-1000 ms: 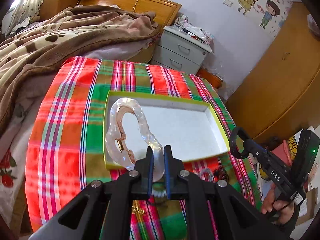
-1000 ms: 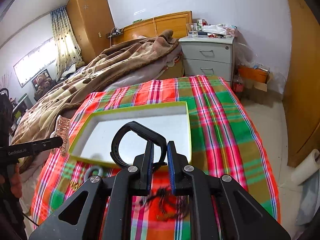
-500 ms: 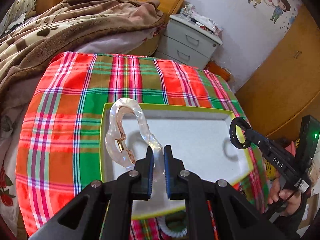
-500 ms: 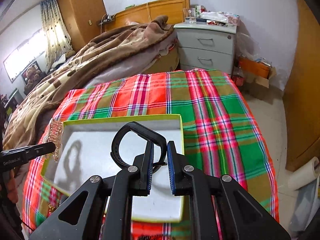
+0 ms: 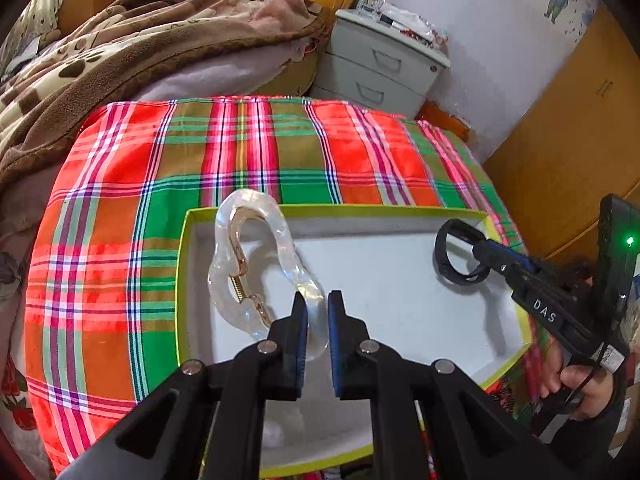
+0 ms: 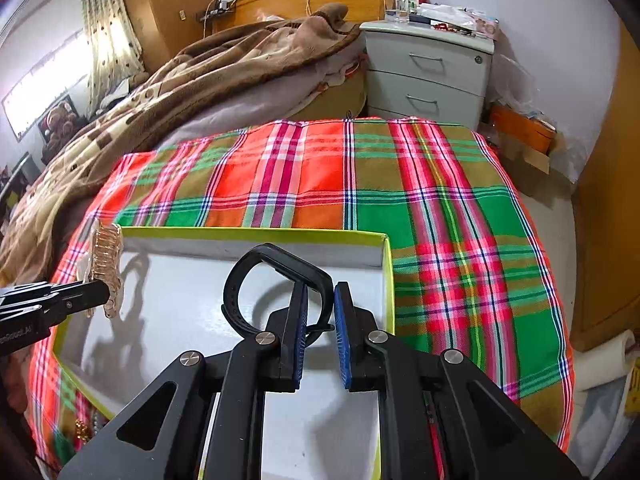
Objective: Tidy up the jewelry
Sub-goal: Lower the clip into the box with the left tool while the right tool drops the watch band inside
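**Left-wrist view: both grippers loaded and poised above the box**

Left-wrist view, nearest first: the left gripper (image 5: 317, 312) pinches the lower loop of a clear hair claw clip (image 5: 256, 268), jaws narrow on the plastic. The clip's long axis runs up and away from the fingertips, its gold spring facing left. It hangs above the left part of the white box (image 5: 400, 280), whose lime rim frames the floor beneath. Whether the clip's far end touches the floor is hard to judge.

On the right, the right gripper (image 6: 320, 300) is clamped narrowly on a black bracelet (image 6: 256, 280), a closed band held by its rim, over the box's right side. Both pieces sit directly above open white floor, well apart from each other, so the coming move is likely a short drop straight down for each hand.

Beyond the box lies the plaid cloth (image 6: 320, 176). Small jewelry below the box's near edge is cut off and blurred.
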